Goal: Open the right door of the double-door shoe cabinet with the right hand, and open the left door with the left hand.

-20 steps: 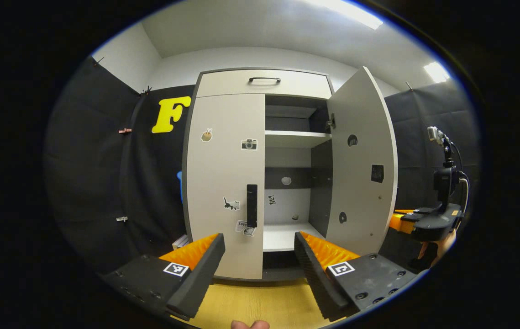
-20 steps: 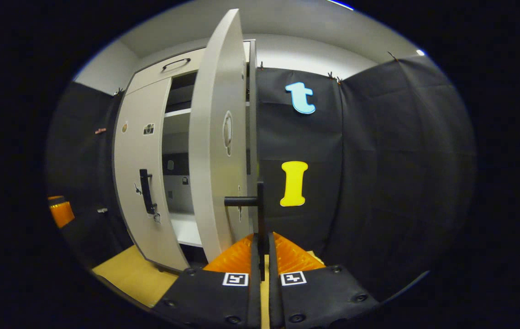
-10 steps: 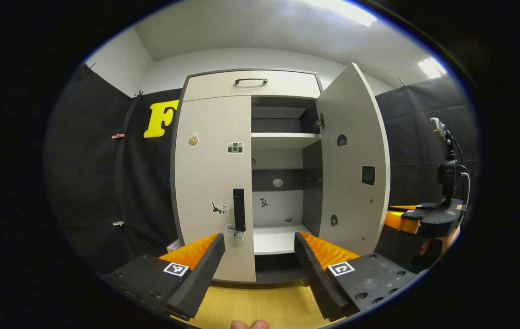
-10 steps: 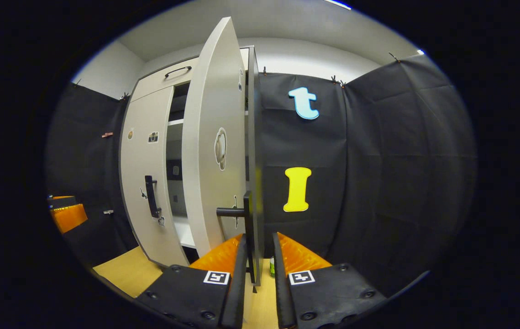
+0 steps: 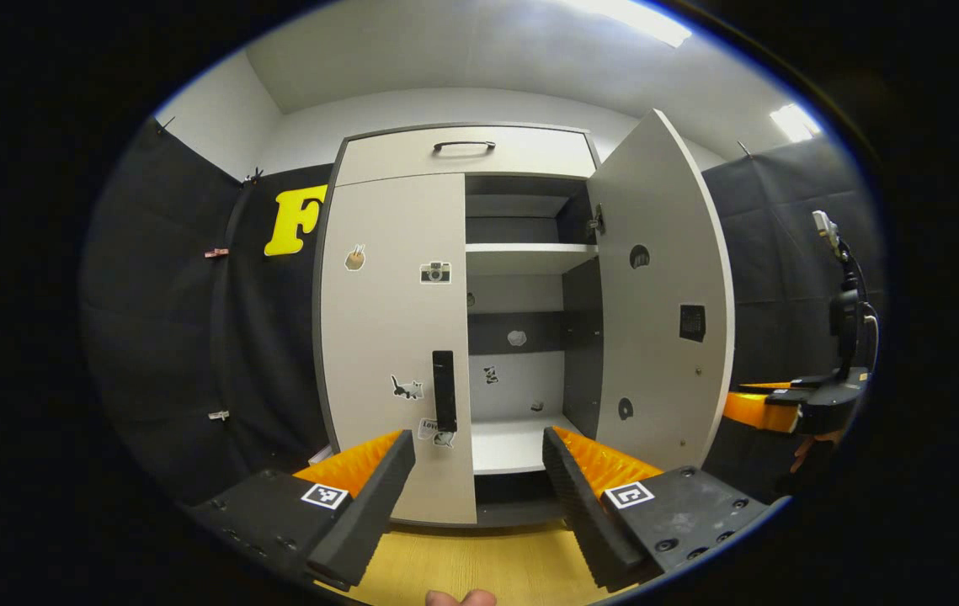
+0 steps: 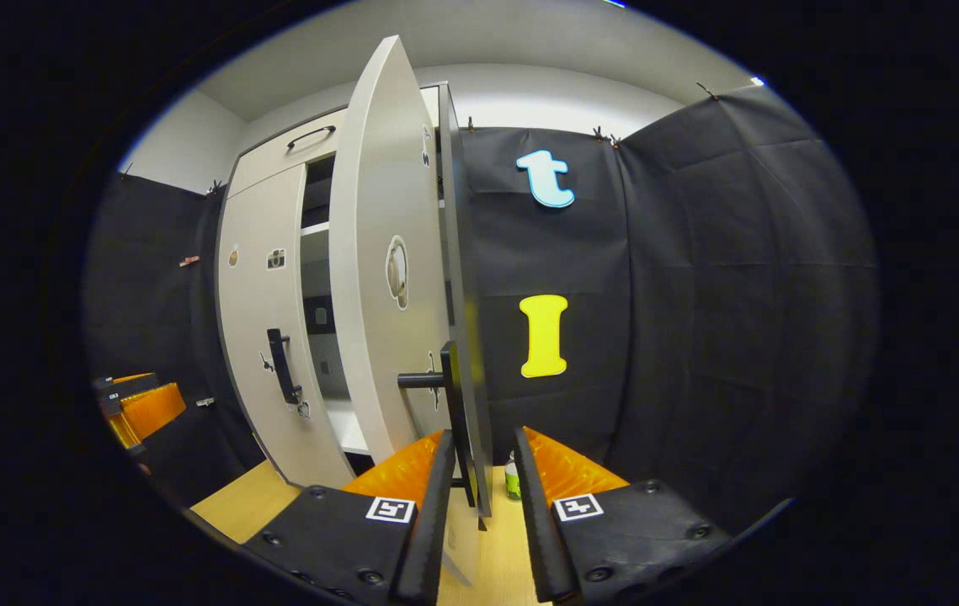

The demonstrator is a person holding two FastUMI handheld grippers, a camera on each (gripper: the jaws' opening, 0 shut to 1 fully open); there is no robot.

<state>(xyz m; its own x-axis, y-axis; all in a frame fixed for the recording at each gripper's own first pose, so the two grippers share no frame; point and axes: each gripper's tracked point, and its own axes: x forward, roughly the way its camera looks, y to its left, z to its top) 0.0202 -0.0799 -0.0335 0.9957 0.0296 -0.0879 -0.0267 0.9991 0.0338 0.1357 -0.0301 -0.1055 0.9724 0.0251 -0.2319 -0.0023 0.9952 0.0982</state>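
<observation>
The grey shoe cabinet (image 5: 462,156) faces me in the left gripper view. Its left door (image 5: 386,337) is closed, with a black vertical handle (image 5: 443,391) near its inner edge. My left gripper (image 5: 479,471) is open, short of that door, with the handle above the left finger. The right door (image 5: 664,295) stands swung out. In the right gripper view this right door (image 6: 382,252) shows nearly edge-on. Its black handle (image 6: 460,421) stands between the spread fingers of my open right gripper (image 6: 483,497), with a gap on each side.
A top drawer with a black handle (image 5: 464,146) sits above the doors. White shelves (image 5: 530,250) show inside. Yellow wooden floor (image 5: 479,564) lies below. A small green bottle (image 6: 513,480) stands on the floor by the black cloth wall (image 6: 698,295).
The right gripper's fingers have spread apart off the right door's handle, which they held one second ago. The right door has swung out slightly further. The left gripper has stayed open.
</observation>
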